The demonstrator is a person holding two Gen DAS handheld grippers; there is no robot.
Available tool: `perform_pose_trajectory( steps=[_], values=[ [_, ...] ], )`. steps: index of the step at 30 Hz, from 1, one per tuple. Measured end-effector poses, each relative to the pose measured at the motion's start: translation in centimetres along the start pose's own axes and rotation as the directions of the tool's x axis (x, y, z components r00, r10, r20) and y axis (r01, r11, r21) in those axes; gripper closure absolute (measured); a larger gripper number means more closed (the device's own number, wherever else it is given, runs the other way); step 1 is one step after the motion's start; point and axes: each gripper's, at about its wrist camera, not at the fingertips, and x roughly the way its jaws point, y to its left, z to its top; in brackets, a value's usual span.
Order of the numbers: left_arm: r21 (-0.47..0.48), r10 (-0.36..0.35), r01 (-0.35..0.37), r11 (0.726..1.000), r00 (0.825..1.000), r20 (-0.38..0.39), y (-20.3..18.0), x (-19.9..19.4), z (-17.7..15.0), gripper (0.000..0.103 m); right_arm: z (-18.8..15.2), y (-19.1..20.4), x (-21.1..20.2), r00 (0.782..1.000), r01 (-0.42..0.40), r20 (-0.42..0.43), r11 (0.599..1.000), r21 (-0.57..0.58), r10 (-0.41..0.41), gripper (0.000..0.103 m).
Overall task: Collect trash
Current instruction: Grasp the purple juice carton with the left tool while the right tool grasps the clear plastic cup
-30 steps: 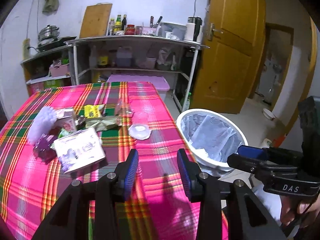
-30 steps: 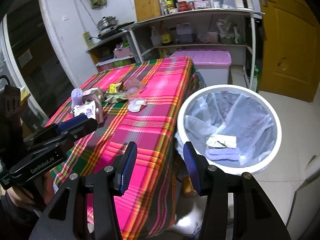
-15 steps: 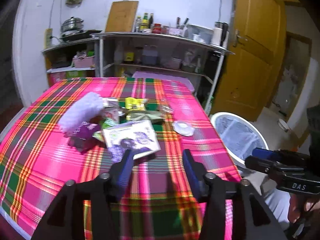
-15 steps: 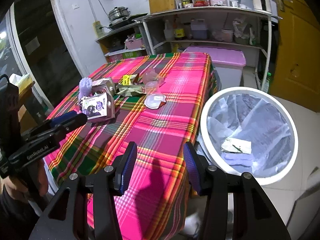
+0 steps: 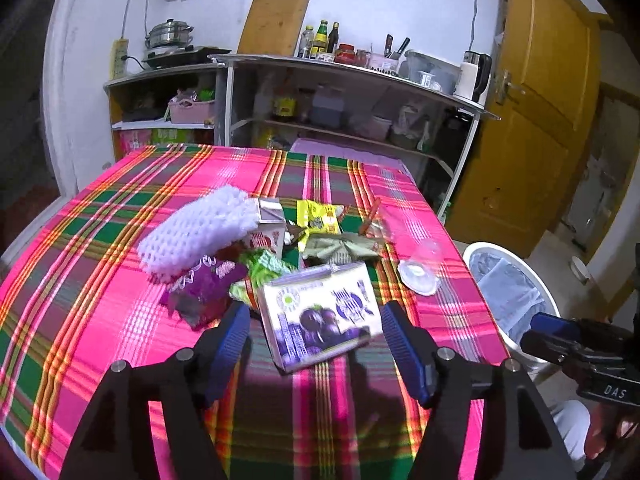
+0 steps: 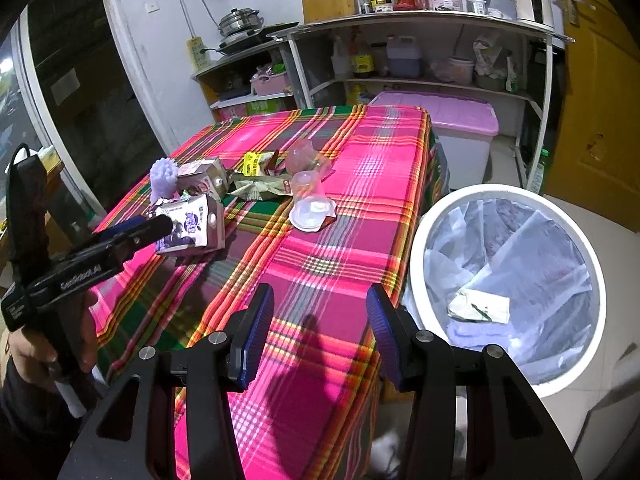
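1. Purple grape drink carton (image 5: pixel 320 314) lying flat on the plaid tablecloth (image 5: pixel 92 280), nearest piece of the trash heap to the table's front edge.
2. Framed by the left gripper (image 5: pixel 314 344): jaws just opened wide, blue pads either side of the carton, touching nothing, holding nothing.
3. Behind the carton, bunched together: white foam net sleeve (image 5: pixel 196 236), purple snack wrapper (image 5: pixel 200 288), green wrapper (image 5: pixel 264 266), small milk carton (image 5: pixel 266 228), yellow packet (image 5: pixel 318 218) and crumpled olive wrapper (image 5: pixel 340 248).
4. To the right of the heap, clear plastic cup (image 6: pixel 306 188) on its side, with a round white lid (image 6: pixel 310 214) just beside it.
5. Right gripper (image 6: pixel 320 336) hovering above the table's near corner, jaws partly apart, empty, nothing between the pads.
6. White trash bin (image 6: pixel 416 240) with a pale liner standing on the floor just beside the table's right edge, crumpled paper (image 6: pixel 478 306) already at the bottom.
7. Hand (image 6: pixel 44 354) visible on the left gripper's handle in the right wrist view.
8. Shelving with bottles and a pot along the back wall, wooden door on the right.
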Motion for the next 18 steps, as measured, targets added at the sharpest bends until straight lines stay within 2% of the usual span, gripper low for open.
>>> perform_pose_trajectory(
  steps=[4,11,14,18],
  values=[
    [0.027,-0.022,0.022,0.999,1.000,0.008,0.4,1.0,1.0,0.035,0.1,-0.1,0.6,1.000,-0.005,-0.009,1.000,0.008,0.005,0.054],
    [0.057,-0.109,0.111,0.992,0.993,-0.040,0.4,3.1,1.6,0.035,0.1,-0.4,1.1,1.000,-0.003,-0.015,1.000,0.016,0.003,0.054],
    [0.073,-0.177,0.181,0.981,0.983,-0.048,-0.1,2.4,1.0,0.035,0.1,-0.4,1.2,1.000,-0.001,-0.015,1.000,0.016,0.001,0.054],
    [0.113,-0.218,0.221,0.969,0.975,-0.040,-1.0,0.8,0.0,0.035,0.1,-0.4,1.6,1.000,-0.005,-0.020,1.000,0.018,0.005,0.054]
  ],
)
